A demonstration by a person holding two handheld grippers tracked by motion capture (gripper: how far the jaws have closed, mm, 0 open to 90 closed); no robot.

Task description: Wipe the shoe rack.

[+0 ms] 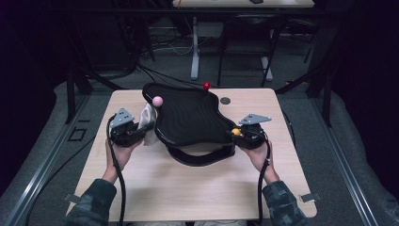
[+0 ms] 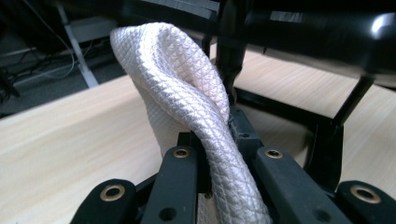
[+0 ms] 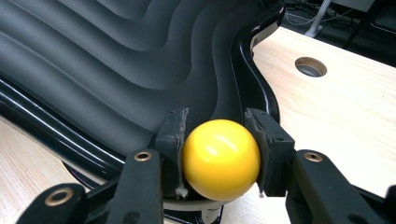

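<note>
Your left gripper (image 2: 212,154), at the tray's left edge, has its jaws clamped tight on a white quilted cloth (image 2: 187,93); the fabric stands bunched above the pads, prob. gathered for wiping. Your right gripper (image 3: 219,158), near-right of the black wavy tray (image 1: 188,117), is closed on the yellow ball knob (image 3: 220,158), pads touching both sides, apparently to steady the tray. Pink knob (image 1: 157,100) sits far-left on the rim, red knob (image 1: 206,85) at the far edge. Tray rests mid-table (image 1: 188,188).

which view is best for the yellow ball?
Right gripper view: the yellow ball is close up, clamped between the right gripper pads at the black tray rim. In the high view it is a small dot.
</note>
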